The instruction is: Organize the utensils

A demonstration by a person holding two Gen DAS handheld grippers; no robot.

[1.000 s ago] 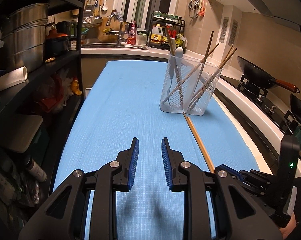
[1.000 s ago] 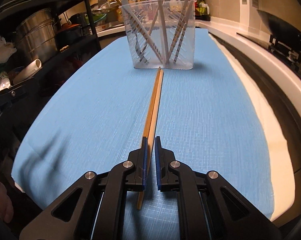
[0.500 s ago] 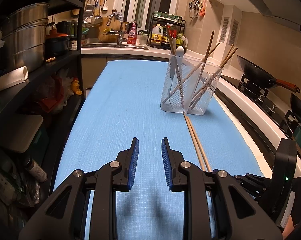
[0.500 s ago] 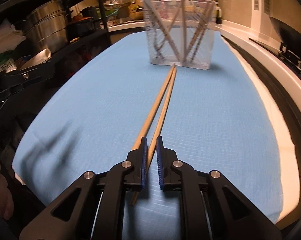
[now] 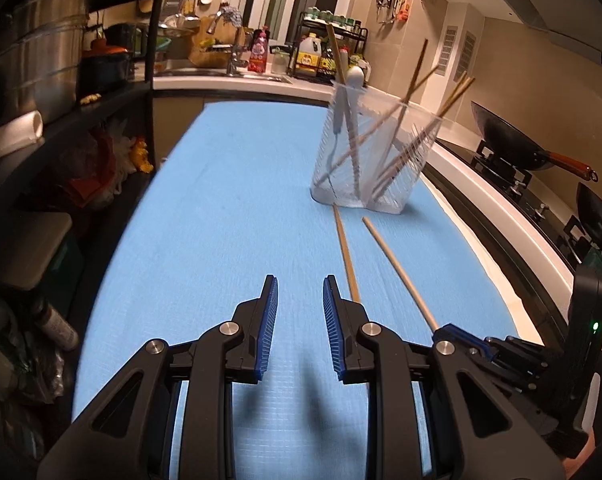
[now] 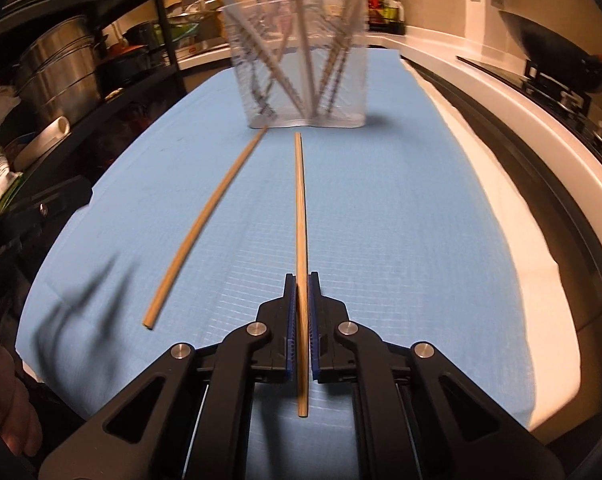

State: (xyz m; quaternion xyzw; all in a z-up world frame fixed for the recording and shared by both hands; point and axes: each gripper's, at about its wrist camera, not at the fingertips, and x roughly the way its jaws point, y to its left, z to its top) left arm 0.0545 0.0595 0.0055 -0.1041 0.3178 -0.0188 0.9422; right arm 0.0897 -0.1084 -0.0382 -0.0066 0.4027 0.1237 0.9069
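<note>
- Since a sec ago the two chopsticks, which lay side by side on the mat, have split: our right gripper now holds one round wooden chopstick off to the right, its jaws having just closed further onto it.
- Held stick: thin, straight, pale wood, clamped between the ribbed blue pads; its butt pokes back past the pads, tip pointing at the holder but not touching it.
- 2nd chopstick lies loose on the mat to the left, angled, far tip right at the holder's base; whether it touches, can't tell.
- Clear plastic holder, ribbed walls, w/ two compartments, stands upright further up the mat; several wooden chopsticks lean in it, plus a white-handled utensil.
- Our left gripper is partly open, nothing betw. its blue pads, hovering over bare mat beside the loose stick.
- Blue mat: woven grid texture, covers the long counter.
- Black wok w/ reddish handle on the stove at right; steel pots on the dark shelf at left.
</note>
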